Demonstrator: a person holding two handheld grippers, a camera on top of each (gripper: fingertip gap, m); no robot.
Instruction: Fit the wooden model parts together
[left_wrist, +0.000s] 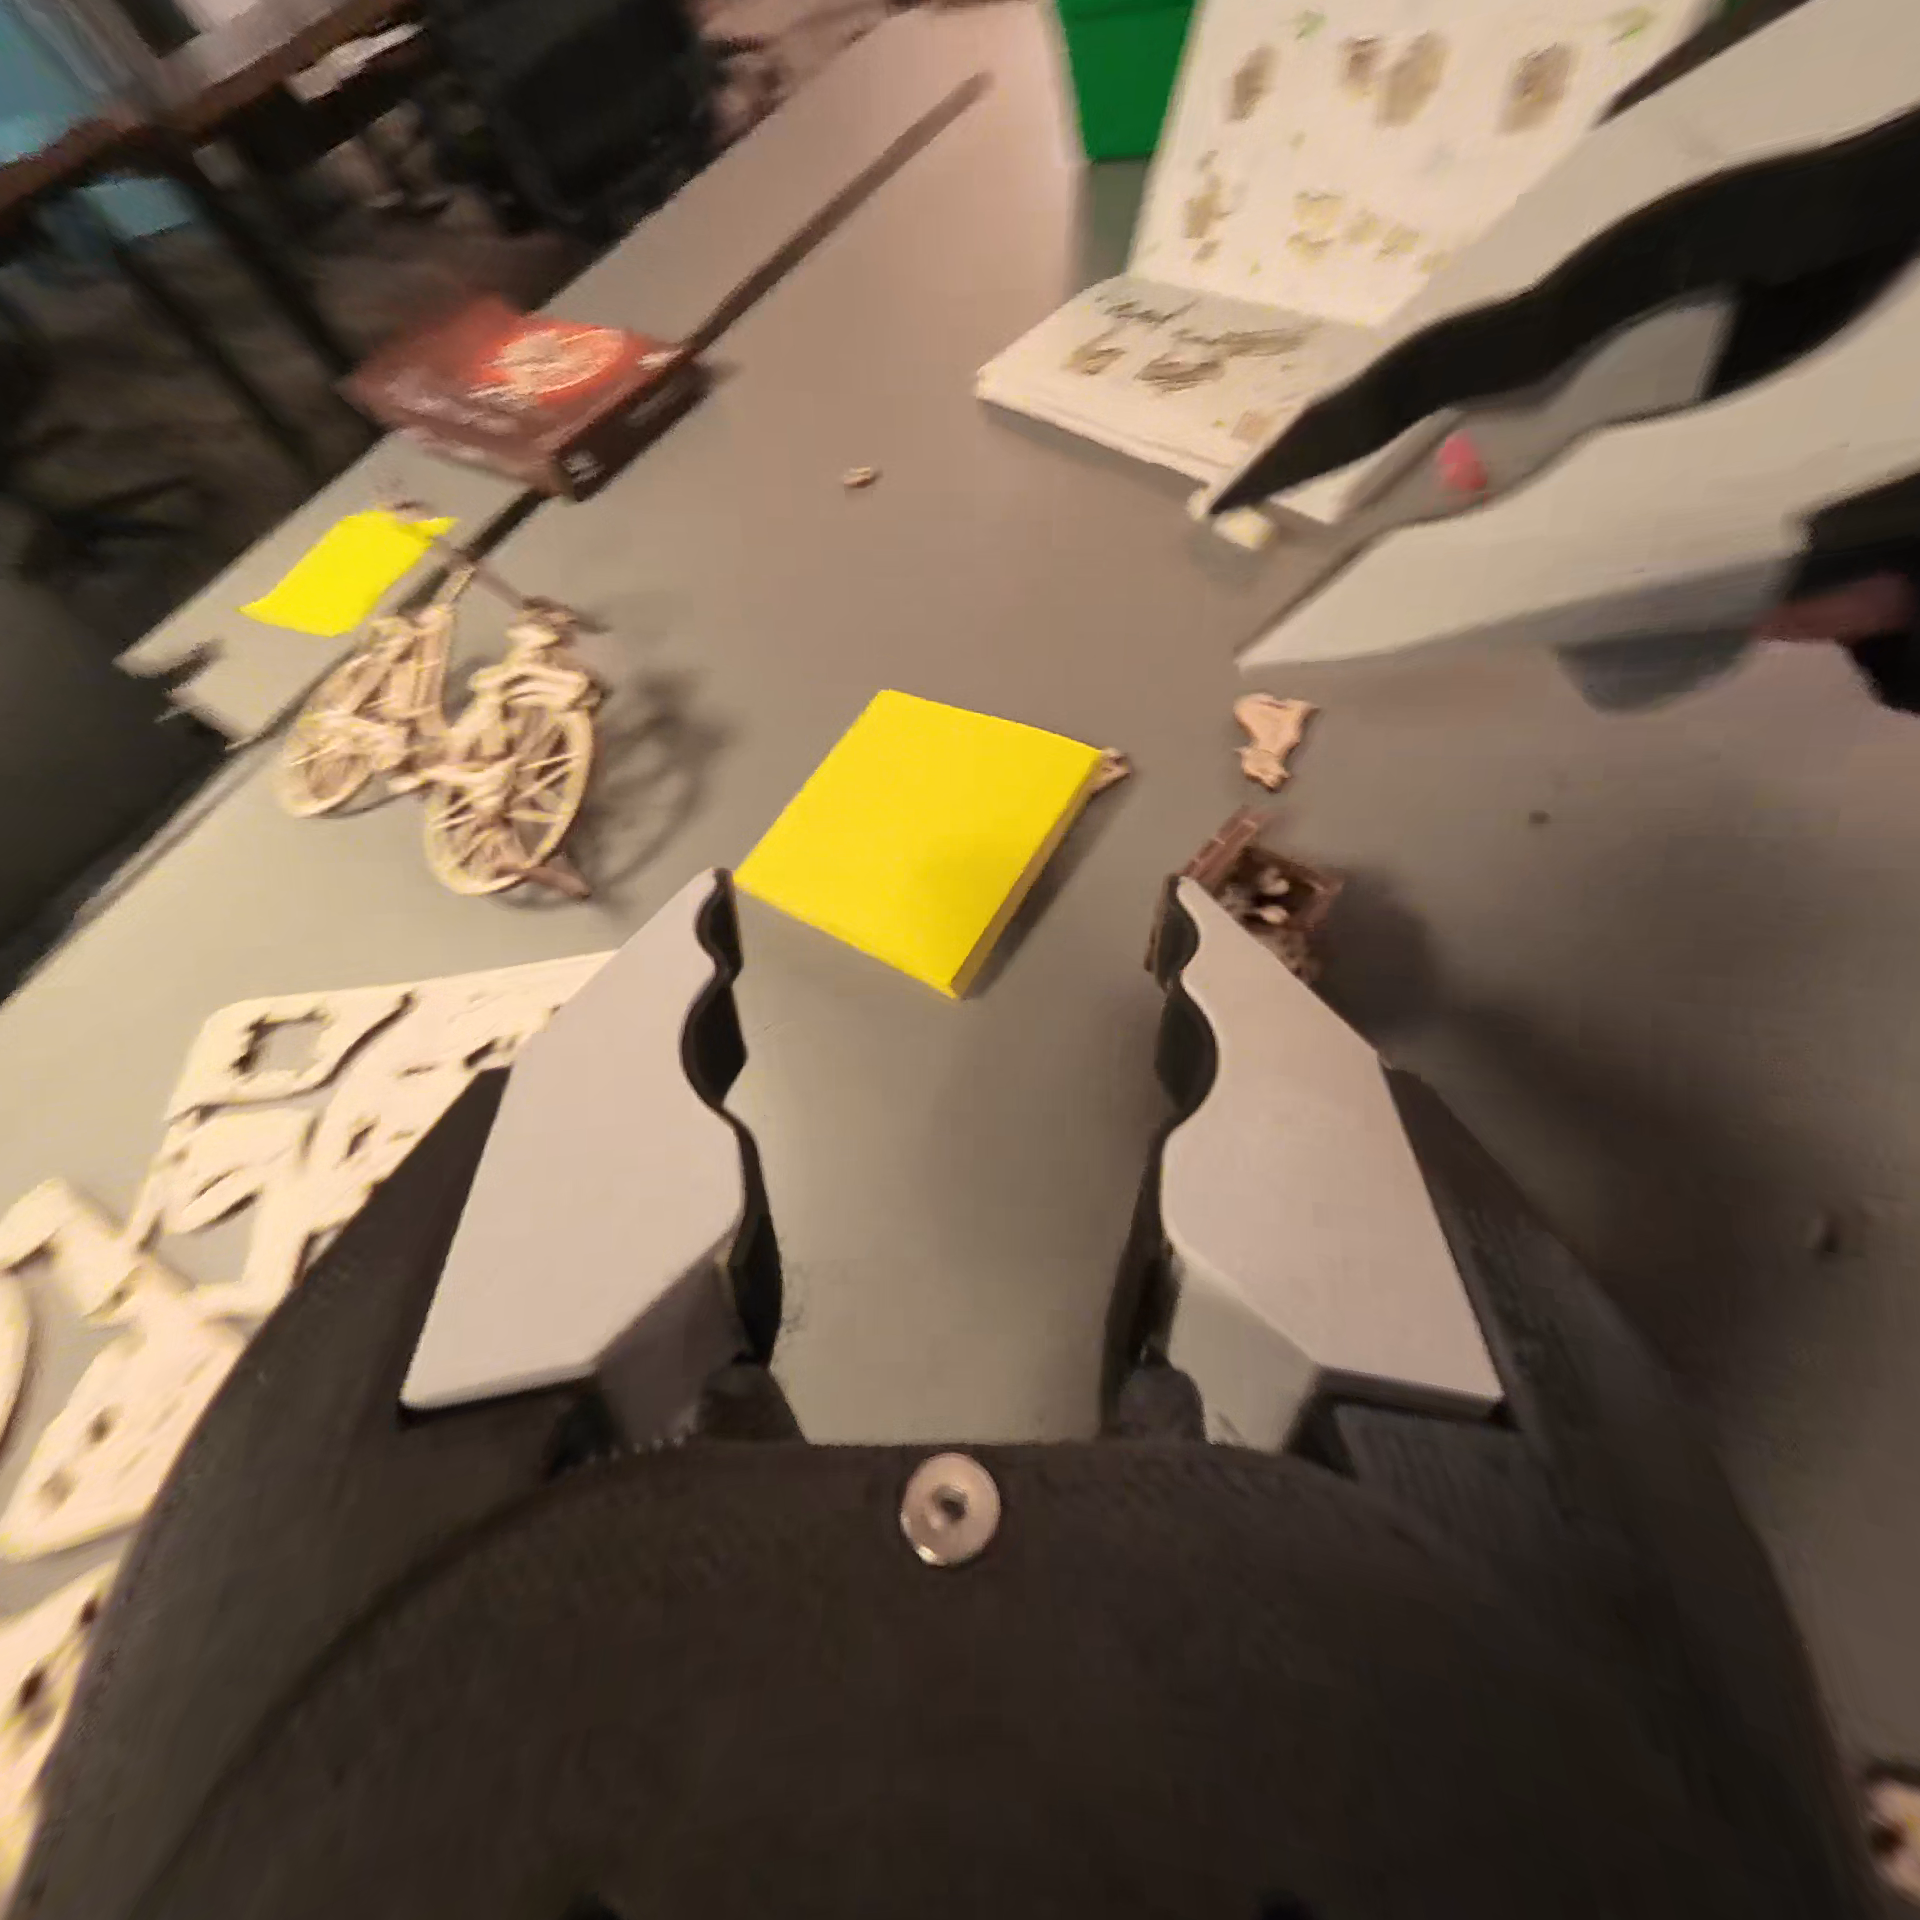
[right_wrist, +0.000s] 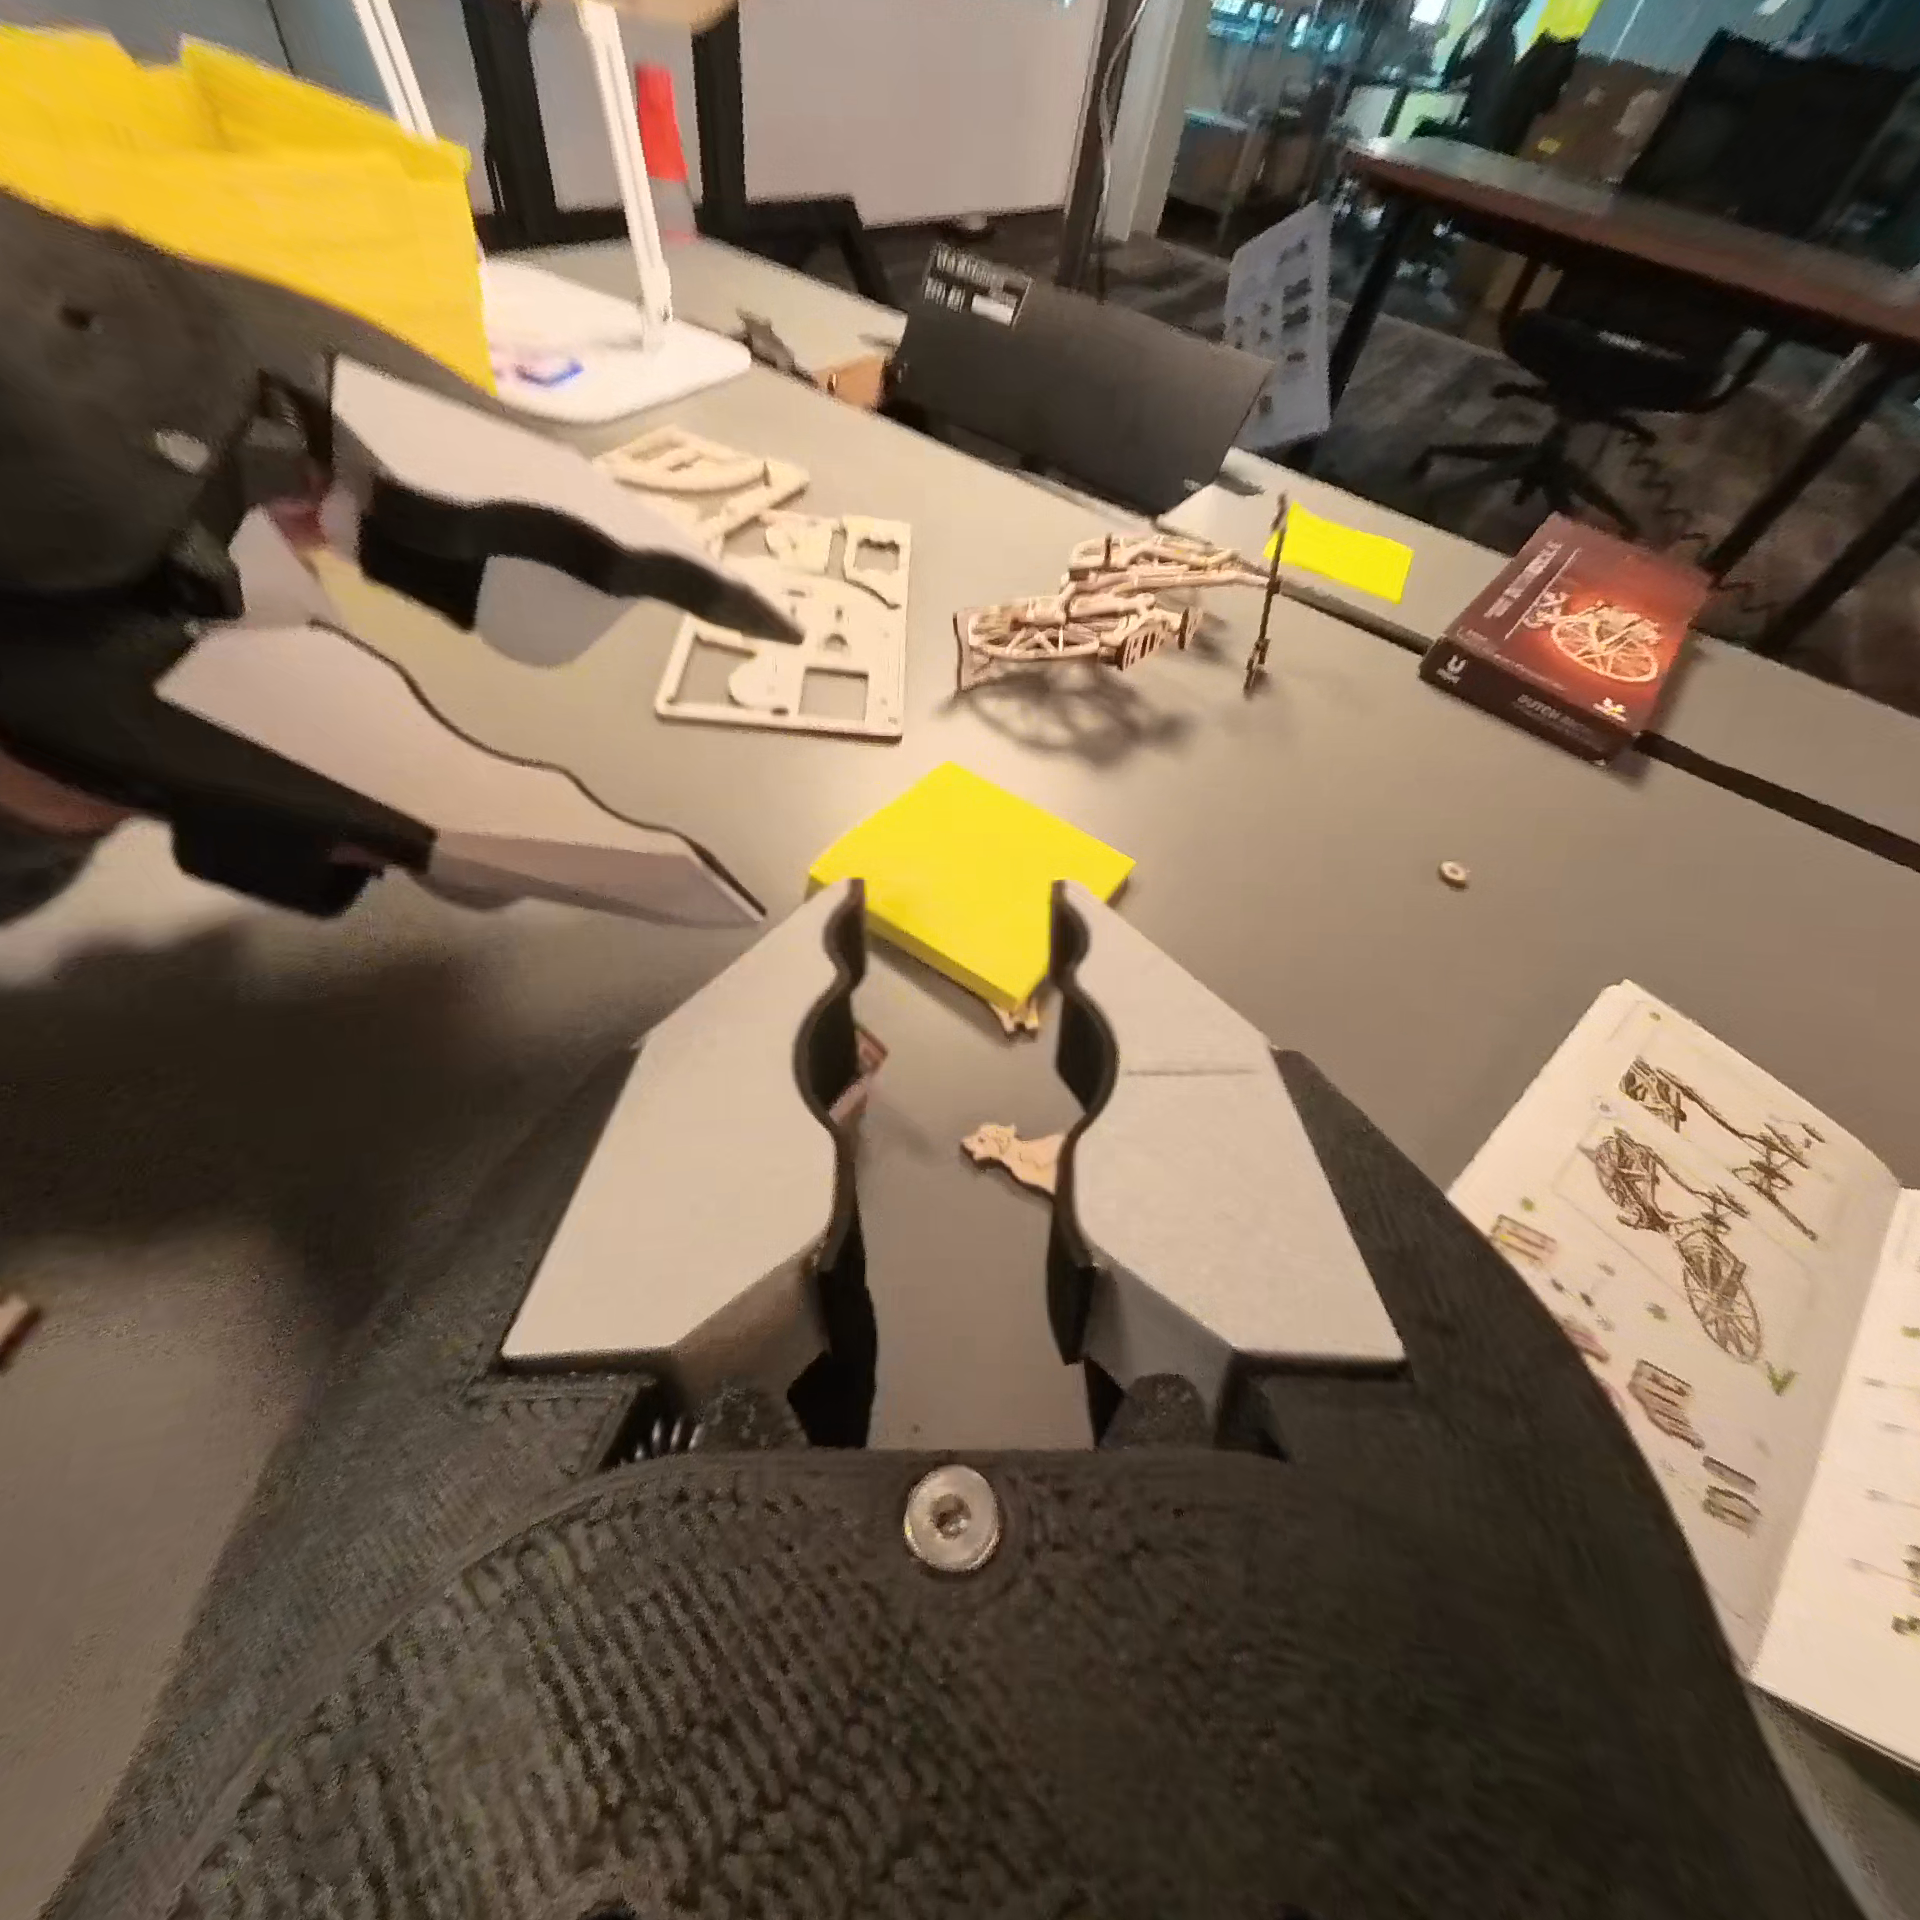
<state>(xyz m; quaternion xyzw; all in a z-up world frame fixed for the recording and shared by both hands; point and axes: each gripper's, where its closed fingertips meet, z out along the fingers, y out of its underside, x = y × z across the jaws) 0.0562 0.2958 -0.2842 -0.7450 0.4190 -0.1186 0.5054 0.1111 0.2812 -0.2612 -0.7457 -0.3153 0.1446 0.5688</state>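
Far left, pale laser-cut wooden part sheet (right_wrist: 800, 644), partly punched out; assembled pale wooden bicycle model (right_wrist: 1081, 613) stands beyond – mostly built; left gripper (left_wrist: 951, 914) spread, empty; right gripper (right_wrist: 956, 914) spread, empty, over small loose tan wooden piece (right_wrist: 1013, 1148) on grey table (right_wrist: 1351, 935); loose pieces not yet fitted.

I see a grey worktop (right_wrist: 1299, 821). On it lie a yellow sticky-note pad (right_wrist: 966, 873), a wooden bicycle model (left_wrist: 447, 727), a punched-out wooden sheet (right_wrist: 800, 644), a dark box (right_wrist: 1569, 634), an open instruction booklet (right_wrist: 1704, 1299) and small loose wooden parts (right_wrist: 1018, 1153).
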